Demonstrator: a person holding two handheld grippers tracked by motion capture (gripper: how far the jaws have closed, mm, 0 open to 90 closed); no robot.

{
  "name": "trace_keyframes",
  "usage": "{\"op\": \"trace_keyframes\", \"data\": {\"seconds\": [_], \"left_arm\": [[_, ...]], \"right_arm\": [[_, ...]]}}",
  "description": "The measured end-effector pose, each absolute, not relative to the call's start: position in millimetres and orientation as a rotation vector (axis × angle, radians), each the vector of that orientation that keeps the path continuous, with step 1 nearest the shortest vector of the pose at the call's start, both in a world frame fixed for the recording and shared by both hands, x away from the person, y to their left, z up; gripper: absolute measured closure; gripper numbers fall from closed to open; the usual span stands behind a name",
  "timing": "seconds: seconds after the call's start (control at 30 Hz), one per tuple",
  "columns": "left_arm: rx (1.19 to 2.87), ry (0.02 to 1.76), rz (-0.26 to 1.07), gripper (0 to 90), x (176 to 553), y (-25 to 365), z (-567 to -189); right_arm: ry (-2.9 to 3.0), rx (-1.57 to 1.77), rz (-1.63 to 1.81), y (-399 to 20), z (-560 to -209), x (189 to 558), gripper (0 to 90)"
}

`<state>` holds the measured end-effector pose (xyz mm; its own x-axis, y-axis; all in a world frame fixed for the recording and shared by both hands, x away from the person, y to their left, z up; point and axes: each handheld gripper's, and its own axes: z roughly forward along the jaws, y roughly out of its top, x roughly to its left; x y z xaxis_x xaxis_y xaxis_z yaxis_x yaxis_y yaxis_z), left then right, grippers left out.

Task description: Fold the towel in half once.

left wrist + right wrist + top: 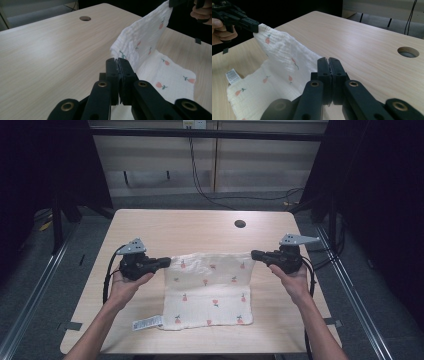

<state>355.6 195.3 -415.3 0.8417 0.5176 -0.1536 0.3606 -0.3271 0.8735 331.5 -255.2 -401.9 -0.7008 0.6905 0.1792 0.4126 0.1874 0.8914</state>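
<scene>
Step in hand, by the look of it: folding a cloth [209, 290], with its far edge picked up at both corners and the near half flat on the table [165, 227].

Left gripper [164, 262]: jaws together, clamped on the cloth's far-left corner. In the left gripper view the white fabric comes out from between the tips and rises away to the right of the jaws, up toward the other gripper at the top of the picture.

Right gripper [256, 254]: jaws likewise pressed together on the far-right corner. In the right gripper view the cloth runs off to the left of the jaws; how much fabric sits between the pads is hard to read, since the tips hide it, but a thin edge seems caught.

The held edge stretches nearly taut between the two sets of jaws, lifted off the tabletop. The rest, printed with small orange fruit, drapes down and lies toward the person. A care label [146, 323] sticks out at the near-left corner.

Pose: both forearms come in low, palms cupped under the gripper bodies, jaws pointing inward at each other and roughly level.

Next move, likely: carry both corners together toward the near edge, keeping even height and tension so the fold lands square, and lay them onto the near corners before the jaws part.
</scene>
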Motion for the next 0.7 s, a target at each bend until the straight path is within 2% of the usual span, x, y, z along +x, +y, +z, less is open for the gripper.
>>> {"op": "trace_keyframes", "data": {"seconds": [0.7], "left_arm": [[1.988,0.592,0.168,87.6,323,202,-424]], "right_arm": [[2.308,0.993,1.462,-253,-410,291,88.3]]}}
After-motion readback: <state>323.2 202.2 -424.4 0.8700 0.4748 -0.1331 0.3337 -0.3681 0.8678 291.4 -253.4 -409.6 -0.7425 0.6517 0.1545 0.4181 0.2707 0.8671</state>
